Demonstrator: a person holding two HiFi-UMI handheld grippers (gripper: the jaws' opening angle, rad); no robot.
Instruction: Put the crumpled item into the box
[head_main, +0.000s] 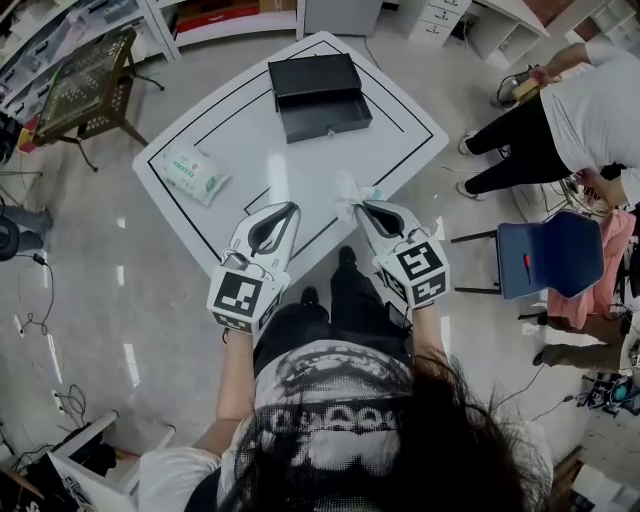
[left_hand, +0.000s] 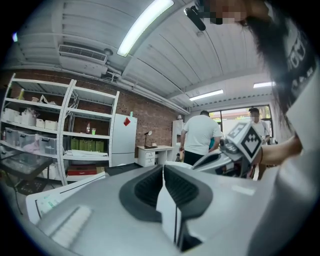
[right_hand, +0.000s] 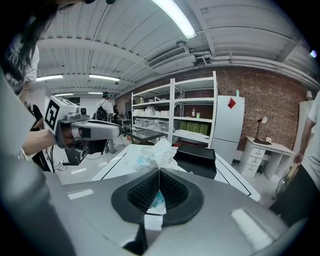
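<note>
Right tool (right_hand: 159, 171): jaws closed on a pinch of the crumpled wrapper (right_hand: 150, 154). It was white film with teal print, and most of it bloomed out past the tips. Only a thin fold sat between the pads, so I judged the grip light.

In the head view, the right tool (head_main: 358, 206) held the crumpled wrapper (head_main: 349, 188) over the near right edge of the tabletop (head_main: 240, 135). I couldn't tell whether the wrapper's loose end brushed the surface.

Left tool (left_hand: 163, 168): jaws together with nothing between them. The left tool (head_main: 290, 208) sat beside the right one at the near edge, idle.

The black box (head_main: 322, 128) was at the far side of the tabletop, well apart from the wrapper, with its open compartment toward the person. I couldn't tell whether that was a drawer or a lid swung back. From the right gripper view, the black box (right_hand: 201, 156) lay ahead and slightly right.

A pack of wipes (head_main: 195, 172) lay off to the left, outside the carry line.

Step in hand, as I read it, was carrying the wrapper to the box. Notes for doing it well:
- Jaws needed to remain fully closed, since film slips.
- Lift first so the trailing film cleared the tabletop and the front wall of the box.
- Move forward smoothly, because a jerk could shake a light pinch loose.
- Bring the tips down inside the compartment before opening, as crumpled film springs out and drifts.
- Left tool could steady the box if it slid.
</note>
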